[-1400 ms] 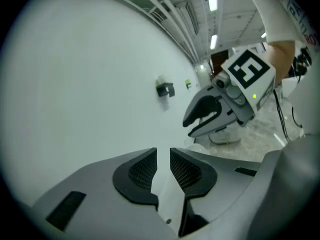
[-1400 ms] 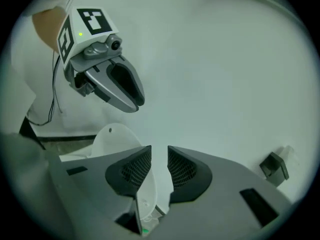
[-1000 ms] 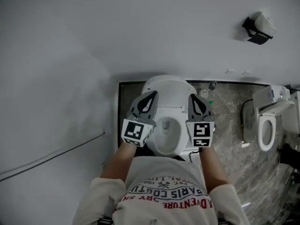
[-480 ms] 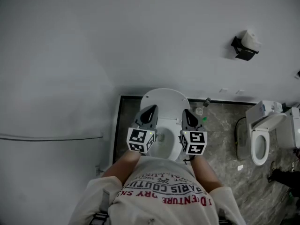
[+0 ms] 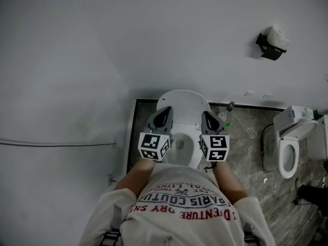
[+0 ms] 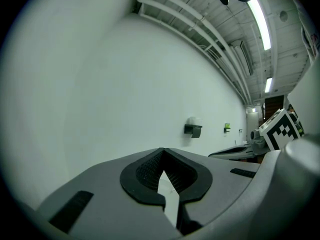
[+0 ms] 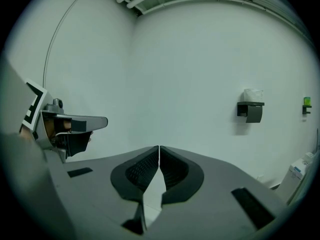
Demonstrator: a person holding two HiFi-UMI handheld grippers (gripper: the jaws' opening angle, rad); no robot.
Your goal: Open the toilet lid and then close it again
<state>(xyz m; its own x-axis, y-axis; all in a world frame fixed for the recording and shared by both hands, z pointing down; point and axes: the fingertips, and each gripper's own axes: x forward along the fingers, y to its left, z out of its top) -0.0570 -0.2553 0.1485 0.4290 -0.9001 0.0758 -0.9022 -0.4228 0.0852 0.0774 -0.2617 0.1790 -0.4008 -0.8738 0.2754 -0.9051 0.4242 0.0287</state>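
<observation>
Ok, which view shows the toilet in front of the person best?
The head view: the toilet shows from above, just beyond the left gripper and right gripper, bowl visible, lid apparently raised. The left gripper view and right gripper view face the wall and paper holder, showing none of this toilet.

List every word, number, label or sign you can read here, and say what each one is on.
"PARIS COUTU": on the person's shirt, upside down in the head view, its end lost in a fold.
"DVENTURE": next line on the same shirt; the rest is unreadable.
Small arched shirt line: too small to read.
Marker cubes on the left gripper and right gripper: code squares only, no letters.
Green wall sign: too small to read.
</observation>
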